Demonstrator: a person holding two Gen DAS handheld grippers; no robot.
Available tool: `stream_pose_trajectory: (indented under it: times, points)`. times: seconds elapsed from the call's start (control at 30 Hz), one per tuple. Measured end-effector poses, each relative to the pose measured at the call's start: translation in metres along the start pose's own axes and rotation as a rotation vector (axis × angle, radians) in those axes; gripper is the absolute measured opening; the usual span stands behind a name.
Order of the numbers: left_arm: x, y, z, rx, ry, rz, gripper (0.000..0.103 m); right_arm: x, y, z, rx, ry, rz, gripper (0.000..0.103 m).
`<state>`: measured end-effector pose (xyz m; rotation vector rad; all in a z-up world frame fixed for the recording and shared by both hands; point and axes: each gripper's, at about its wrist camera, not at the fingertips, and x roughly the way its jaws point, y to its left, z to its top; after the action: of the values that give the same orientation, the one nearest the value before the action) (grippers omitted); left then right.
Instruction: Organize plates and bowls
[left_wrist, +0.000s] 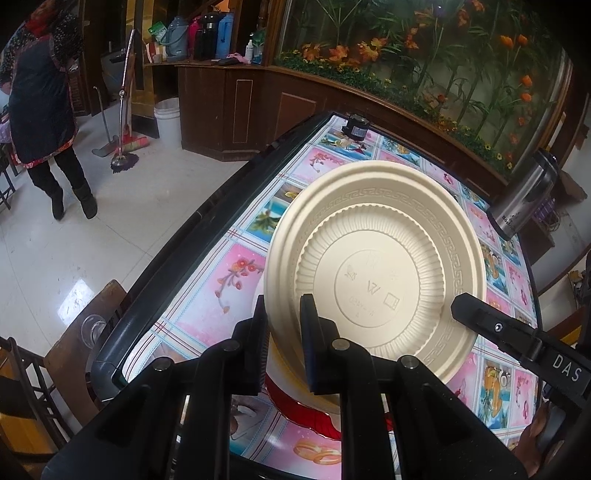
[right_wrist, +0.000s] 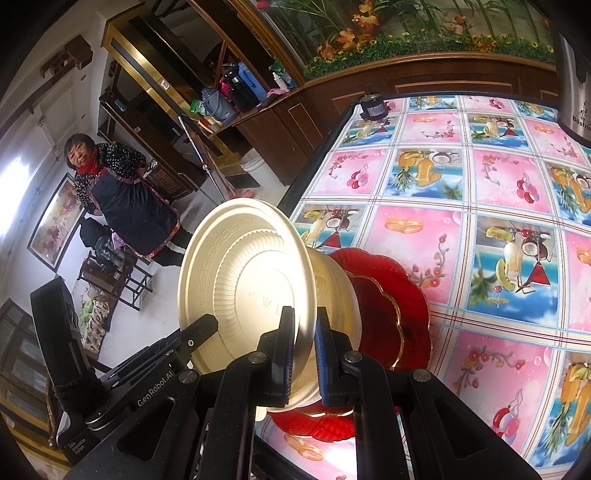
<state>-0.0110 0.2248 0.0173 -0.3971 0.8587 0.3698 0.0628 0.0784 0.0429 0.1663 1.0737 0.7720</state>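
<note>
A cream plate (left_wrist: 373, 258) is held tilted with its ribbed underside toward the cameras, above the flowered tablecloth (left_wrist: 229, 280). My left gripper (left_wrist: 283, 310) is shut on its lower left rim. My right gripper (right_wrist: 304, 314) is shut on the rim of the same cream plate (right_wrist: 243, 280) at the other side. Each gripper shows in the other's view: the right gripper (left_wrist: 460, 304) at the plate's right edge, the left gripper (right_wrist: 207, 323) at its left edge. Behind the plate stands a cream bowl stack (right_wrist: 332, 284) on red scalloped plates (right_wrist: 391, 310) with gold rims.
A steel thermos (left_wrist: 524, 195) stands at the table's right side and a small black device (left_wrist: 354, 127) at its far edge. The table's dark rim (left_wrist: 184, 236) runs along the left, with a chair (left_wrist: 85, 332) beside it. A person (left_wrist: 40, 92), a mop (left_wrist: 123, 147) and a white bucket (left_wrist: 168, 122) are on the floor.
</note>
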Motion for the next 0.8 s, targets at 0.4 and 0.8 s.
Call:
stream_pose_trajectory:
  times: [0.4,0.8]
  points:
    - [0.004,-0.003,0.0,0.007,0.017,0.014,0.014,0.006,-0.003,0.001,0.01,0.014,-0.004,0.01]
    - [0.007,-0.01,-0.005,0.021,0.018,0.03,0.014,0.008,-0.011,-0.002,0.022,0.029,-0.009,0.011]
